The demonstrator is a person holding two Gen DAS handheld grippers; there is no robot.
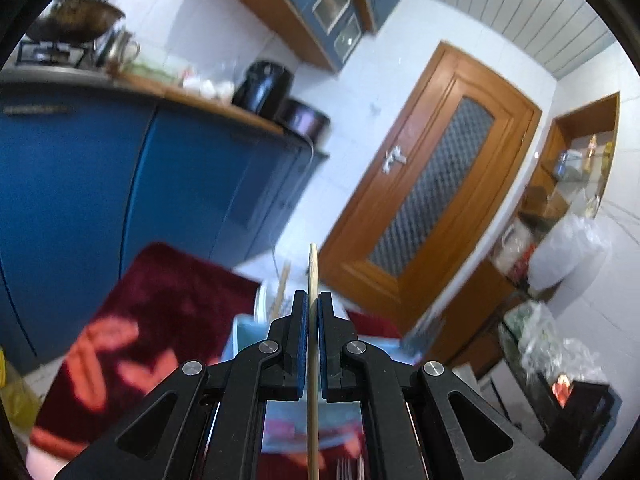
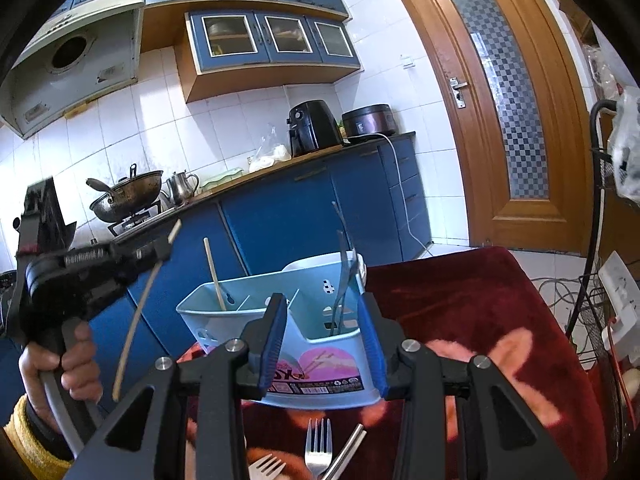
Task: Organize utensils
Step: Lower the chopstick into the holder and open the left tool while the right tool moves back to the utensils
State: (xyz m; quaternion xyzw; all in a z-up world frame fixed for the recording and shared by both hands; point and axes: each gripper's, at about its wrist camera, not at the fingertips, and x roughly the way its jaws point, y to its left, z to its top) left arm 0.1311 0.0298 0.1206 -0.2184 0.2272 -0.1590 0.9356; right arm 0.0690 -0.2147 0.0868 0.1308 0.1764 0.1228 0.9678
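My left gripper (image 1: pixel 313 300) is shut on a thin wooden chopstick (image 1: pixel 313 360) that stands up between its pads. In the right wrist view a hand holds that gripper (image 2: pixel 164 246) left of and above a light blue utensil holder (image 2: pixel 224 332), the chopstick (image 2: pixel 136 312) slanting down from it. The holder has another wooden chopstick (image 2: pixel 215 276) in its left compartment and metal utensils (image 2: pixel 342 280) in its right one. My right gripper (image 2: pixel 324 344) is open, in front of the holder and not touching it. Two forks (image 2: pixel 318 444) and a metal handle (image 2: pixel 348 452) lie below it.
A dark red patterned cloth (image 2: pixel 480 300) covers the table. A white bowl (image 2: pixel 316 264) stands just behind the holder. Blue cabinets (image 2: pixel 304 216) with a wok, kettle and appliances on top run behind. A wire rack (image 2: pixel 600 300) and a wooden door (image 2: pixel 508 120) are on the right.
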